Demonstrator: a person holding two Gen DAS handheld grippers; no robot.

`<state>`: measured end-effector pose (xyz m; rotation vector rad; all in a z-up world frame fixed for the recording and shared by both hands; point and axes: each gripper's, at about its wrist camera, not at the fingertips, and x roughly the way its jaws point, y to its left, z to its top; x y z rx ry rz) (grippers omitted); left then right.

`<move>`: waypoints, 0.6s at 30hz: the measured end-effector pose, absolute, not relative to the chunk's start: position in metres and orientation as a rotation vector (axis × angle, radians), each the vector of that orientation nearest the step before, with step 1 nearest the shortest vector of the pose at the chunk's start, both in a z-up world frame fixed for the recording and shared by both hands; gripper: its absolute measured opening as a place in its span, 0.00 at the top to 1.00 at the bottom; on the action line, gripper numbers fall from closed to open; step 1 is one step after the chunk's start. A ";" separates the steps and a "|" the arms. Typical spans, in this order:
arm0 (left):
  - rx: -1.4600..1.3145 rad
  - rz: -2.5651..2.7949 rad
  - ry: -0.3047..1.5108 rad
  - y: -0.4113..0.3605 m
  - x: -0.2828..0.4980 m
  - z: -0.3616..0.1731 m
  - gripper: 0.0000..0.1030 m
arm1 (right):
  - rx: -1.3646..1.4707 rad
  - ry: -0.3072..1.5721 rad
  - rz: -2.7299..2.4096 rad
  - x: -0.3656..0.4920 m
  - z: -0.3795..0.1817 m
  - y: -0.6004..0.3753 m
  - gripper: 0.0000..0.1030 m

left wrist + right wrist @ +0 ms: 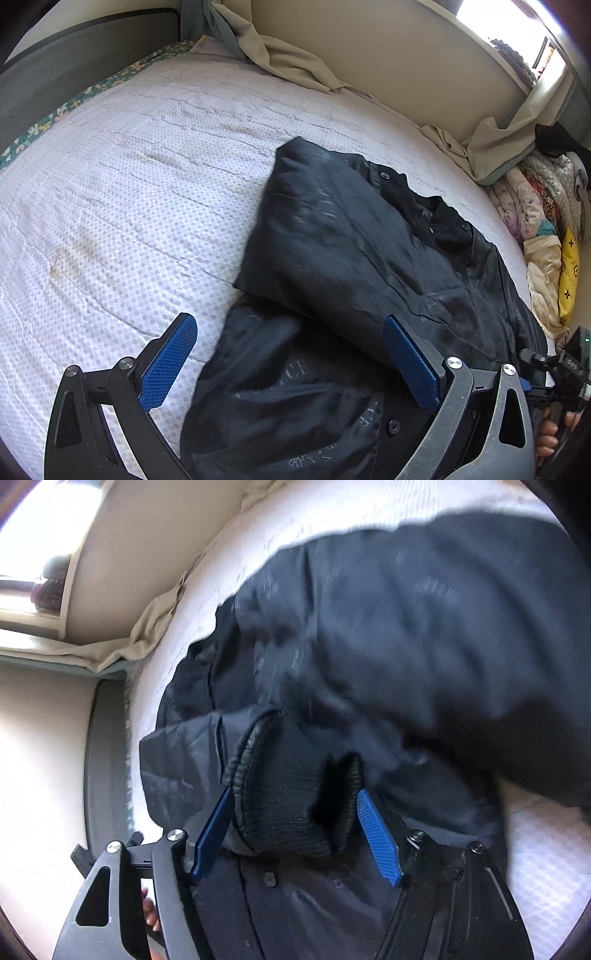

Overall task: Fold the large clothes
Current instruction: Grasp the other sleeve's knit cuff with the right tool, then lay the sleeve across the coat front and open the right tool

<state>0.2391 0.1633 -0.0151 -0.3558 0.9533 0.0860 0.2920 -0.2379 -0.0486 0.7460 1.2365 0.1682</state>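
Right gripper (295,819), at lower centre of its frame, is seen with its blue fingers (376,834) set on either side of the ribbed cuff (291,794) of a sleeve; the cuff fills the gap between them, and it is judged to be gripped, though firm contact at both pads cannot be confirmed through the blur. Left gripper (288,362), along the bottom of its frame, is held with its jaws wide apart and nothing between them, above the near part of the jacket (351,258). The black jacket is laid on the bed (129,184), right of centre in the left view, with one side already turned over the body so that a flat folded panel is seen at centre. The fold is judged to be partly done: one side is in, while the sleeve at the right gripper is not yet laid flat, and the lengthwise folds appear to be left. A quilt pile (535,206) is seen at the right edge.
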 end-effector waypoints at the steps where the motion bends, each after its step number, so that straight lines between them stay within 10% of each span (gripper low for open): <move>1: -0.354 0.084 0.953 0.161 0.239 -0.015 0.01 | 0.730 1.242 0.185 0.295 -0.055 -0.232 0.35; 8: -0.344 0.073 0.964 0.152 0.238 -0.018 0.01 | 0.498 1.233 0.219 0.326 -0.064 -0.194 0.83; 18: -0.331 0.063 0.978 0.146 0.245 -0.024 0.01 | 0.152 0.947 0.209 0.376 0.021 -0.146 0.89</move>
